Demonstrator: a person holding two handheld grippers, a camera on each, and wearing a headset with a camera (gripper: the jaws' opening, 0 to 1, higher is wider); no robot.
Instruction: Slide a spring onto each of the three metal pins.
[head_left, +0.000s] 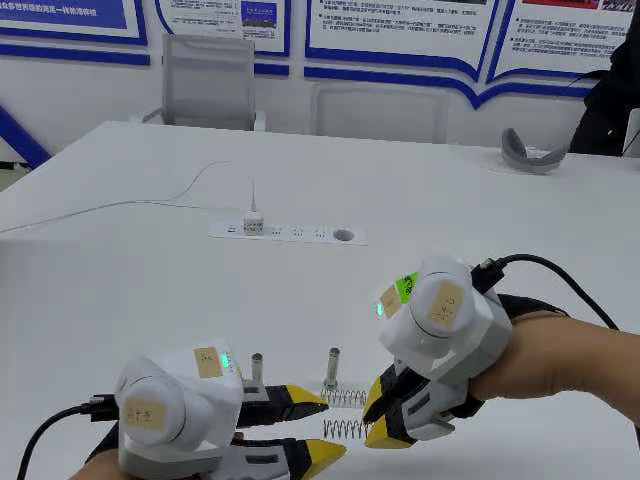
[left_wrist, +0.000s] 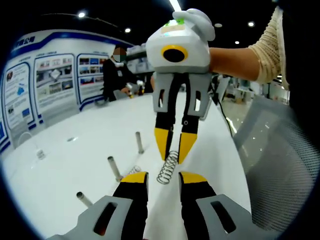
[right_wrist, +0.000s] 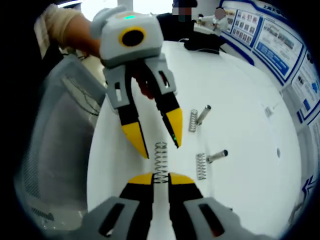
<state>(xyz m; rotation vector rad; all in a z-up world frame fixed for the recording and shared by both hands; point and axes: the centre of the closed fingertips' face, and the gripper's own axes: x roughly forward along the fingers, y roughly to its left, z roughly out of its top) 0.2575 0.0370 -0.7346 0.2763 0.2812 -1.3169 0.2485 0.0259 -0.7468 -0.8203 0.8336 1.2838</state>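
Blue-framed posters are being displayed on the wall behind a white bench. On the bench a power strip is lying with a white charger plugged into it.

**Right gripper.** The right gripper is being held with its yellow-tipped jaws drawn almost together. One end of a spring is being pinched between them. The rest of this spring is being presented forward, towards the opposite gripper, low over the bench.

**Left gripper.** The left gripper is being held facing the right one, with its jaws spread apart. The free end of the pinched spring is being framed in the gap between its two tips. Whether either tip is touching the coil cannot be told. Nothing is being clamped by this gripper.

**Pins and remaining springs.** Three metal pins are being seen upright on the bench in the left gripper view, beside the two grippers.
- In the right gripper view, a second spring is lying flat on the bench just beside the foot of the farther pin.
- A third spring is lying in the same way beside the foot of the nearer pin.
- The last pin is being seen at the edge of the left gripper view, standing bare.
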